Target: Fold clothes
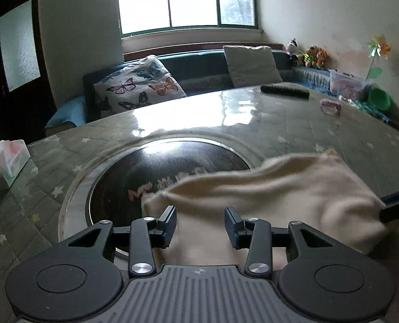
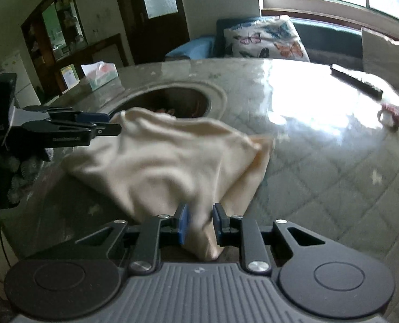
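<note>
Evidently the cream garment (image 2: 172, 158) is being carried by one end so the rest can settle for a fold: the right gripper (image 2: 199, 223) has its blue-padded jaws pinched narrow on a bunched corner of it, and from there the cloth fans out and sags toward the dark round inset (image 1: 156, 172) in the middle of the glass-topped table (image 1: 293, 123), its far edge draping over the inset's rim. The left gripper (image 1: 200, 223) stands wide, jaws well apart with cloth lying between and beneath them but nothing clamped; seen from the right wrist it sits at the garment's edge nearest the inset (image 2: 99, 126), seemingly poised to take a second corner so the piece can be stretched flat between both hands. The fabric is soft and blurred, so it looks mid-air and loose, liable to slip or bunch unevenly. Away from the inset, a tissue box (image 1: 8, 161) stands by one table edge, a black remote (image 1: 285, 90) and a small pink thing (image 1: 331, 106) lie toward the sofa side, all well apart from the cloth, beyond them a butterfly cushion (image 1: 137, 86).
</note>
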`<state>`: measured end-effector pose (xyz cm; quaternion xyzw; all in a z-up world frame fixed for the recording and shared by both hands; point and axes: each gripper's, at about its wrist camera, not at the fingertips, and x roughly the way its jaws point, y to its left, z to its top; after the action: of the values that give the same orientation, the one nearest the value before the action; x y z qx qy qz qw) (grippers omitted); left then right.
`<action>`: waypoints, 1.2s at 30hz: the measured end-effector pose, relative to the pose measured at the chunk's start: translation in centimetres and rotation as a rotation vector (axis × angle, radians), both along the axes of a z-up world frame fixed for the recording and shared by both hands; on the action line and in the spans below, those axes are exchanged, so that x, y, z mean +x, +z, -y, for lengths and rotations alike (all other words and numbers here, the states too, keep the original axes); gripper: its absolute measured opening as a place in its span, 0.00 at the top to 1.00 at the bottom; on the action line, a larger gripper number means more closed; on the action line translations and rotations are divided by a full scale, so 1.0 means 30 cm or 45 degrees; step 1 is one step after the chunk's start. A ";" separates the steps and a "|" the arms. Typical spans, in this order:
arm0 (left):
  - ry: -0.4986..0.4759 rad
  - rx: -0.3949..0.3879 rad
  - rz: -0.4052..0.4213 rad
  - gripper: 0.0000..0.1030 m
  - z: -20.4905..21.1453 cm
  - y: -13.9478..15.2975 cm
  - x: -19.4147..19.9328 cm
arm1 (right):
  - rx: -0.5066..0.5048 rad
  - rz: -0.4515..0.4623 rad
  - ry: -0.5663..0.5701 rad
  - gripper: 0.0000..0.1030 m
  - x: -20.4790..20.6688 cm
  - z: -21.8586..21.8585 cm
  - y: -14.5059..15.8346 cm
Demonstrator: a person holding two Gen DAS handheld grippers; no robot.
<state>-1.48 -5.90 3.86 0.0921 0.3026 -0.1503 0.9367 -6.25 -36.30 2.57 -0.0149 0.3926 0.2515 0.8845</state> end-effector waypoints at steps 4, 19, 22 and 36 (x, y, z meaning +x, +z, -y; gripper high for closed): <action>0.011 0.040 -0.021 0.59 0.000 -0.038 -0.011 | -0.025 0.021 -0.012 0.96 -0.026 0.011 -0.002; 0.002 0.006 0.018 0.59 0.002 0.007 0.042 | -0.059 0.147 -0.049 0.92 0.041 0.026 0.059; 0.007 0.000 0.001 0.59 0.008 0.001 0.082 | -0.034 0.133 -0.047 0.92 0.112 0.000 0.044; 0.100 -0.039 -0.068 0.43 -0.051 -0.035 0.161 | -0.078 0.128 -0.105 0.79 0.257 -0.056 -0.008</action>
<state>3.35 -4.37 2.80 0.0616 0.3286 -0.1204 0.9347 1.45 -34.62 2.34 -0.0383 0.3556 0.2016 0.9119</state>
